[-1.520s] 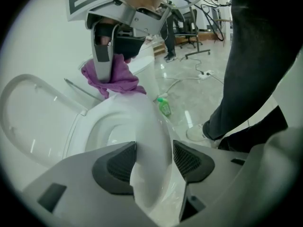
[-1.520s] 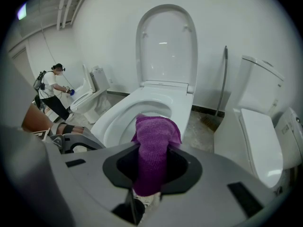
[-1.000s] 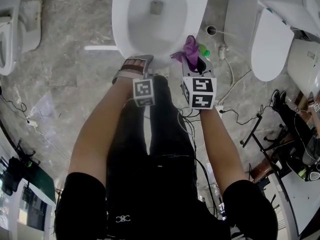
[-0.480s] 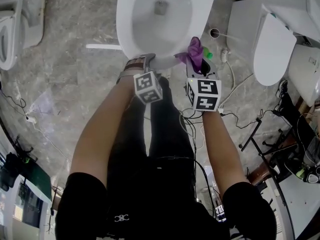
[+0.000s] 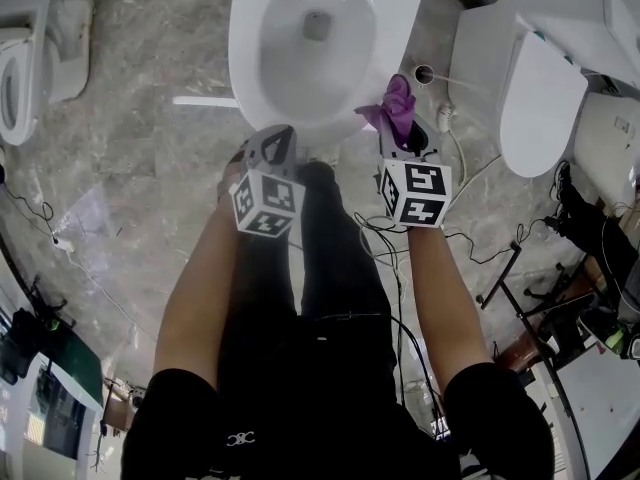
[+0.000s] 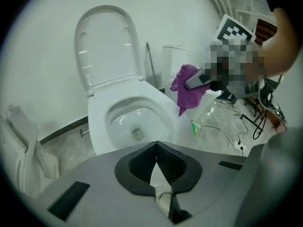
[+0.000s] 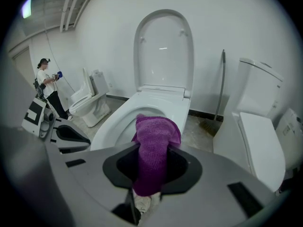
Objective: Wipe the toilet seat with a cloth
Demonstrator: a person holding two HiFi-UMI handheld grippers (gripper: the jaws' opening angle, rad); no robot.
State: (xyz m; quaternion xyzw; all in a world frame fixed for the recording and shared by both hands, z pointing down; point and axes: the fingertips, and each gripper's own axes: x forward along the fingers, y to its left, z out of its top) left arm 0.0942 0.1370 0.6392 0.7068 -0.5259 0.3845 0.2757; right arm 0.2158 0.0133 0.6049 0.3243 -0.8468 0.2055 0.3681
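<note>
The white toilet seat (image 5: 245, 58) rings the open bowl, with its lid (image 6: 106, 46) standing upright. My right gripper (image 7: 151, 150) is shut on a purple cloth (image 7: 154, 141), which hangs over the seat's front right edge (image 5: 398, 103). From the left gripper view the cloth (image 6: 189, 86) droops beside the bowl. My left gripper (image 5: 275, 140) hovers just above the front rim of the seat (image 6: 97, 122). Its jaws have just been closing and now meet at the tips (image 6: 156, 148) with nothing between them.
A second toilet (image 5: 540, 78) stands to the right and another (image 5: 20, 58) at the far left. A brush holder (image 5: 424, 73), a green object (image 6: 194, 126) and cables (image 5: 470, 168) lie on the floor right of the bowl. A person (image 7: 47, 86) stands far off.
The left gripper rose off the seat's front rim, rolled, and its wide-spread jaws closed together. The right gripper with the cloth shifted slightly.
</note>
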